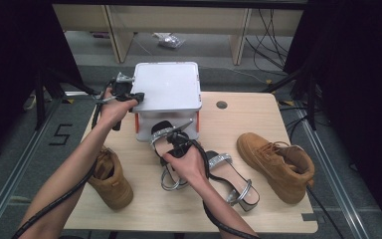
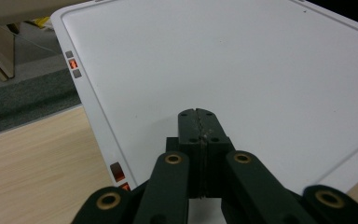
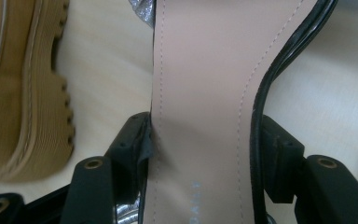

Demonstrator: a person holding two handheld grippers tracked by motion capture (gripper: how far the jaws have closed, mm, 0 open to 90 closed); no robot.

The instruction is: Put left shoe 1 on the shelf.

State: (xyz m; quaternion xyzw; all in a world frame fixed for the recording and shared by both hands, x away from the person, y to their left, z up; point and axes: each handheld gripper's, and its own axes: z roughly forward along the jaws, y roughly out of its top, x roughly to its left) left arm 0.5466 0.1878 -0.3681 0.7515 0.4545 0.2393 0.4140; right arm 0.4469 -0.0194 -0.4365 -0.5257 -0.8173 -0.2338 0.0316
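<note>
- Your right gripper [image 3: 200, 154] pinches a sandal [image 1: 166, 144] across its insole, near the table's middle, just in front of the white box [image 1: 168, 97].
- Your left gripper [image 2: 198, 122], jaws pressed together and empty, rests over the box lid.
- Step in hand: likely carrying the sandal toward the box.
- Next move calls for the lid to open first; the second sandal [image 1: 231, 179] waits beside the tan boot [image 1: 276, 164].

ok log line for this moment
left gripper: shut, over box lid | right gripper: shut on sandal | other sandal, boots: on table
</note>
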